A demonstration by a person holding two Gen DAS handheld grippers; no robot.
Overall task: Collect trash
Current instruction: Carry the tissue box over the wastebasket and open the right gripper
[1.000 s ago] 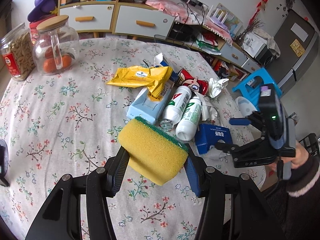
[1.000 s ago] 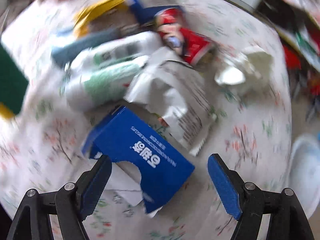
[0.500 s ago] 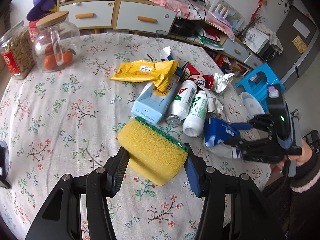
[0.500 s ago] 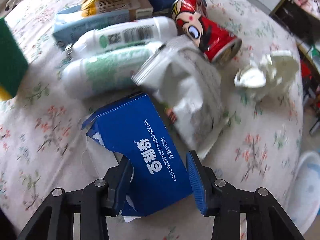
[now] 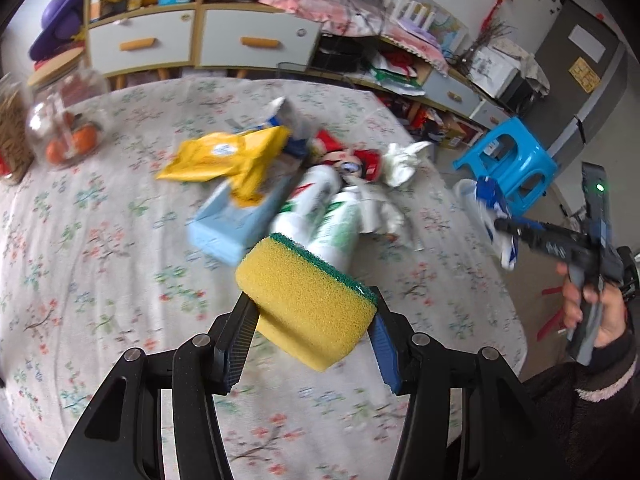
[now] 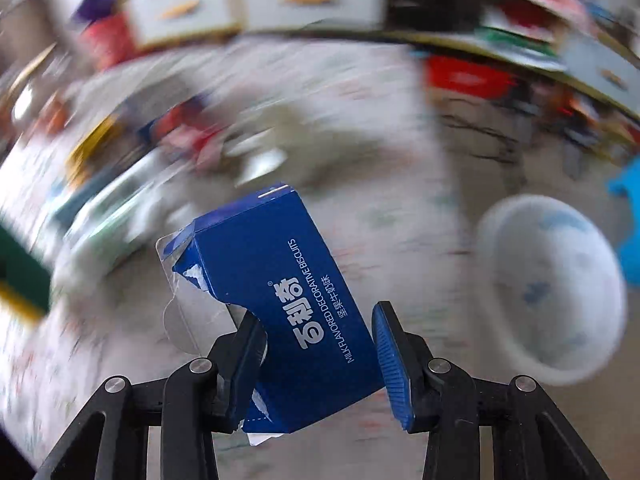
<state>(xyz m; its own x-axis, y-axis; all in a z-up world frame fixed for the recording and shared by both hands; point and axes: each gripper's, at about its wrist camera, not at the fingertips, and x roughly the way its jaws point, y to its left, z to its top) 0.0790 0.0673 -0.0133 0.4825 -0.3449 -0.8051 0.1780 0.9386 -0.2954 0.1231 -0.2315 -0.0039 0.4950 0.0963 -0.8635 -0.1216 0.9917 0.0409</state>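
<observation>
My right gripper [image 6: 316, 356] is shut on a torn blue biscuit box [image 6: 280, 280] and holds it in the air, off the table. In the left wrist view that gripper [image 5: 506, 228] hangs past the table's right edge with the blue biscuit box [image 5: 494, 210], a hand [image 5: 592, 308] around its handle. My left gripper [image 5: 310, 344] is shut on a yellow sponge [image 5: 304, 300] with a green scouring face. On the flowered tablecloth [image 5: 100, 240] lies a pile: a yellow wrapper [image 5: 224, 156], a pale blue box [image 5: 228, 224], two white bottles [image 5: 324, 208], a red can [image 5: 352, 160] and crumpled paper [image 5: 400, 160].
A glass jar [image 5: 66, 120] with oranges and another jar stand at the table's far left. A white bin [image 6: 556, 296] and a blue stool [image 5: 516, 164] are on the floor to the right of the table. Cabinets [image 5: 200, 40] line the back wall.
My right gripper closed on the blue box, lifted it off the table and swung it right past the table edge. The left gripper with the sponge shifted slightly.
</observation>
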